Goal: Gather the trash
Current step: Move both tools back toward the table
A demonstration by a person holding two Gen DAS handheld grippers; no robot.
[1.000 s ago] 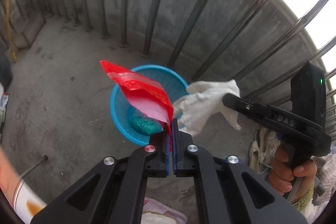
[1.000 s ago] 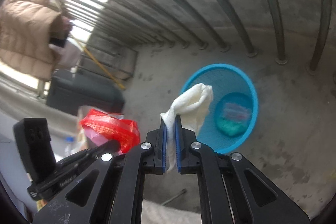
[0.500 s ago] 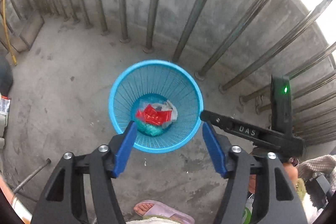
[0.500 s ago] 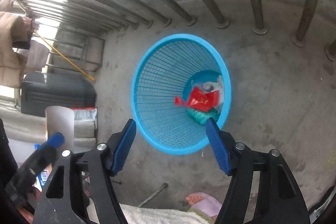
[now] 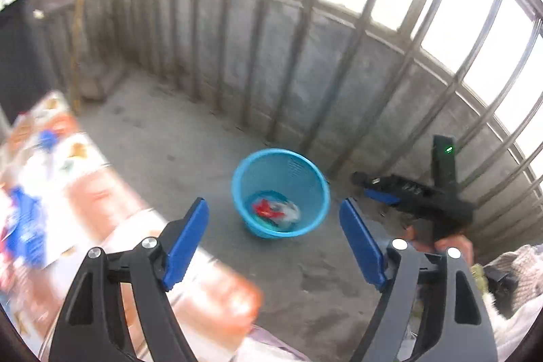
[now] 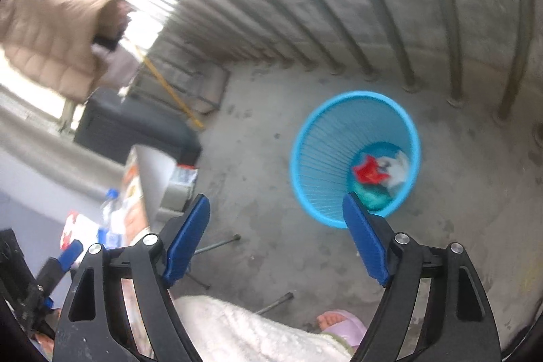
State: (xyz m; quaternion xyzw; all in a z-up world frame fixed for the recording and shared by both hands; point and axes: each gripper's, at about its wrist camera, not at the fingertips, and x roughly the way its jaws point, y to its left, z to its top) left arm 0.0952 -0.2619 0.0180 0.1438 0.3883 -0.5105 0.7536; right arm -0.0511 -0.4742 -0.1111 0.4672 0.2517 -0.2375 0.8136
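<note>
Left gripper (image 5: 273, 243): jaws spread wide, nothing between the blue pads; they have just been opening, and the gap frames bare concrete and the basket beyond.
Right gripper (image 6: 275, 240): also gaping, pads well apart and empty, likewise just been opening; in the left wrist view it shows at the right (image 5: 383, 195), gripped by a hand (image 5: 451, 243).
Blue basket (image 6: 353, 219): a mesh bin standing upright on the concrete floor (image 6: 271, 158), near the foot of the railing; from the right wrist it sits ahead and to the right, its near rim partly behind the right pad.
Red wrapper (image 6: 368, 172): lying at the bottom of the basket, on top of the pile.
White wad (image 6: 398, 170): in the basket too, just beside the red wrapper, touching it.
Teal lump (image 6: 371, 197): underneath those two, at the basket's bottom.
Railing (image 5: 298, 56): metal bars rising from a low concrete wall, bright daylight behind.
Table edge (image 5: 101, 192): blurred, patterned orange and white, at the left, with packets on it too smeared to tell apart.
Foot (image 6: 339, 323): in a pale pink slipper, on the floor below the right gripper.
Puffer jacket (image 6: 51, 29): beige, hanging at the upper left.
</note>
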